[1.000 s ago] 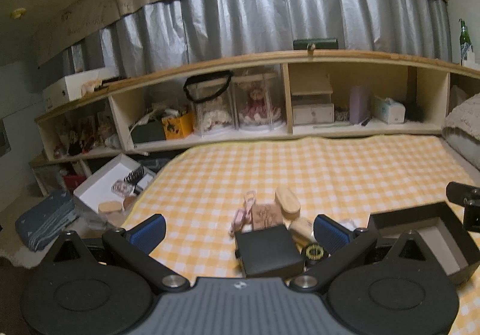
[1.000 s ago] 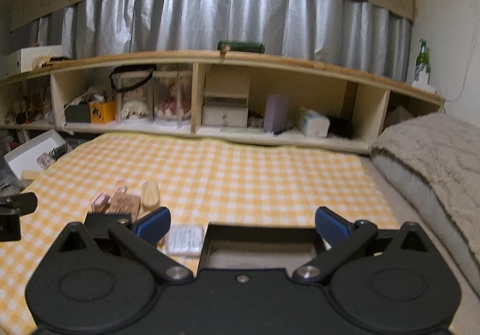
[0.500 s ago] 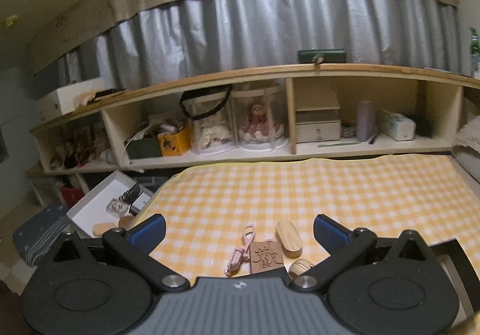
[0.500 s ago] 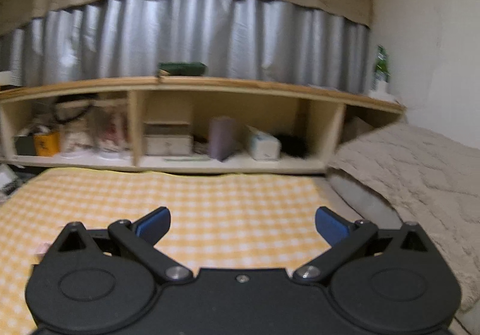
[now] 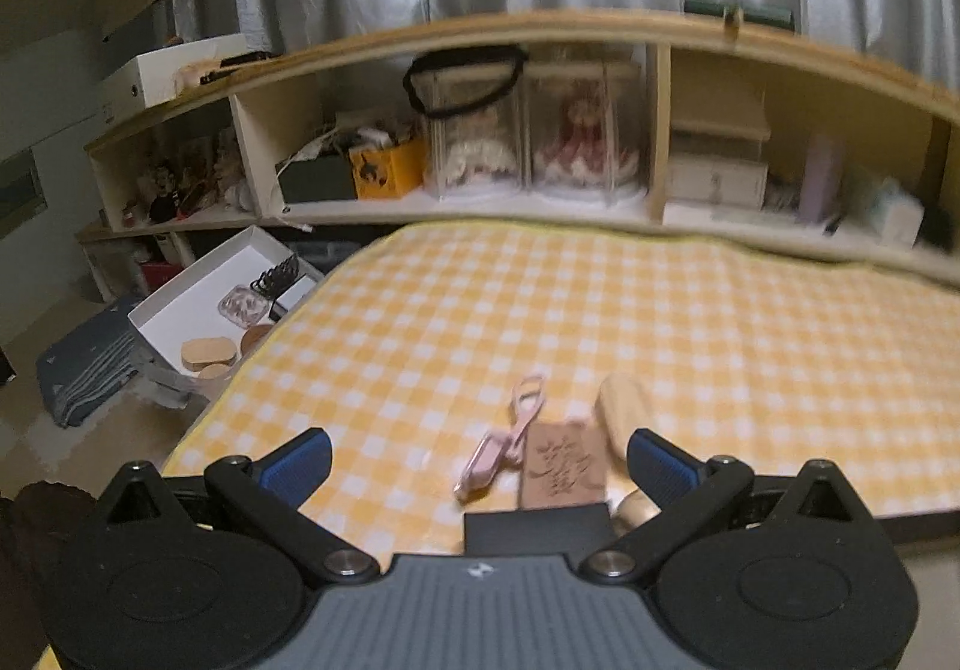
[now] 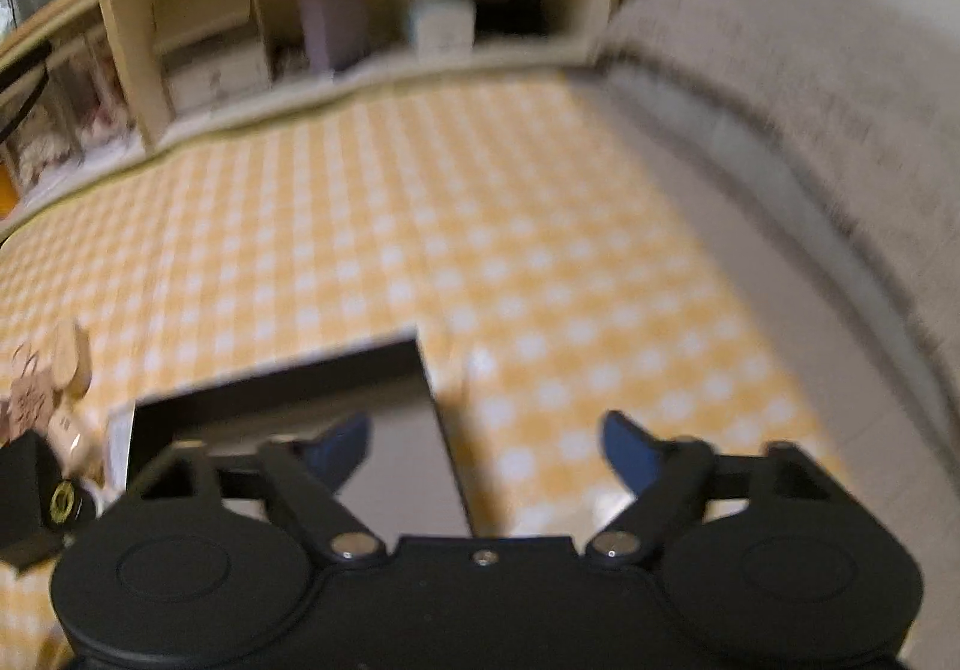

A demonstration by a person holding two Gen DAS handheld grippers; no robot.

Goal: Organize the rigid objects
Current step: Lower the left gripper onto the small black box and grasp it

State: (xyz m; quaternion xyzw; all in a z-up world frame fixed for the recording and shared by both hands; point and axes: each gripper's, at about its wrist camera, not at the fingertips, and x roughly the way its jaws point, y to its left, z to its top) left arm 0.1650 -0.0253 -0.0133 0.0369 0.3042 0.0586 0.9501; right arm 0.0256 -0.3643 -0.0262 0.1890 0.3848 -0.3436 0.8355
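Versus one second back: the left wrist view sits lower and closer to the yellow-checked cloth [image 5: 600, 310]; the shelf unit [image 5: 654, 130] fills more of the frame. The right wrist view has tipped down and rolled, so the shelf slants and the picture is smeared.

Left to right, left wrist view: an open white box [image 5: 198, 292] off the cloth's edge holds small wooden ovals and a black comb. Left gripper [image 5: 480, 460] is released, blue pads wide apart, nothing pinched. Between them on the cloth lie pink plastic scissors [image 5: 510, 442], a flat carved wooden plaque [image 5: 561, 466], a smooth pale wooden oval [image 5: 624, 412], and a matte black box [image 5: 540, 529] nearest the camera.

Right wrist view: the same clutter sits at far left. Right gripper [image 6: 486, 442] has just been closing partway but stays unclenched; its left pad hangs over the open dark tray [image 6: 288, 382], whose right wall runs between the pads, untouched. A nubbly grey blanket [image 6: 810, 100] lies at right.
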